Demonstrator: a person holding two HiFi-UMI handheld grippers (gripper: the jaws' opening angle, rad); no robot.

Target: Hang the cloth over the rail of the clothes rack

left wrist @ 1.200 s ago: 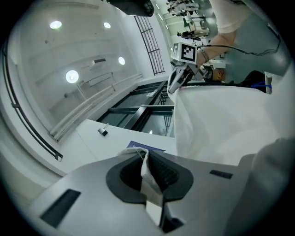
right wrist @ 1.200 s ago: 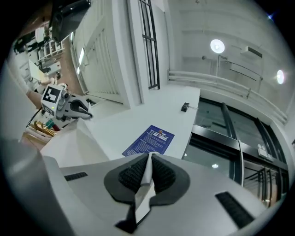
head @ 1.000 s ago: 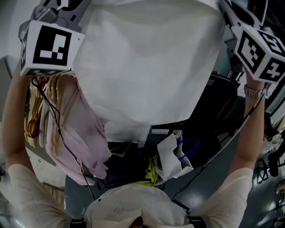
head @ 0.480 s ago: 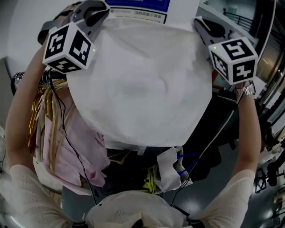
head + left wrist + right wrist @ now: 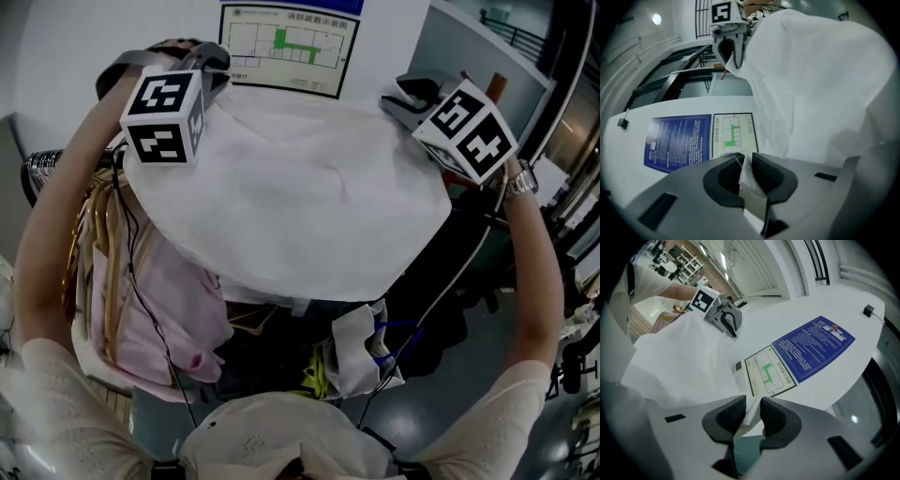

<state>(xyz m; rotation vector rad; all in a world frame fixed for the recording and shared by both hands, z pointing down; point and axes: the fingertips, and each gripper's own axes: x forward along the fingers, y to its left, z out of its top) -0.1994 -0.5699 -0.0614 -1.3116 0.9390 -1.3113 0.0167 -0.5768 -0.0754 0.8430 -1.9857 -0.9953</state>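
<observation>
Where the left gripper [image 5: 746, 161] brings its two dark ribbed pads [image 5: 771, 176] together, a corner of the thin white cloth [image 5: 820, 79] is pinched tight between them, bunched into a small fold in the slot. The right gripper [image 5: 752, 411] is another matter: its jaws have just been opening and now stand apart, with the cloth's opposite edge lying loose in the gap rather than clamped. From those two corners the cloth spreads wide and nearly flat between the grippers, sagging a little in the middle, its near hem hanging down towards the person. It is held up in front of a white wall that carries a framed floor-plan sign with green marking [image 5: 286, 45] and, beside it, a blue printed notice [image 5: 679, 140]. Below the cloth's left part hang pale pink garments [image 5: 178, 309] on golden hangers [image 5: 70, 253], which hook over a chrome rail [image 5: 39, 167] whose end shows by the person's left forearm. Whether the cloth touches that rail under its spread I cannot tell. The right wrist bears a metal watch [image 5: 518, 183].
</observation>
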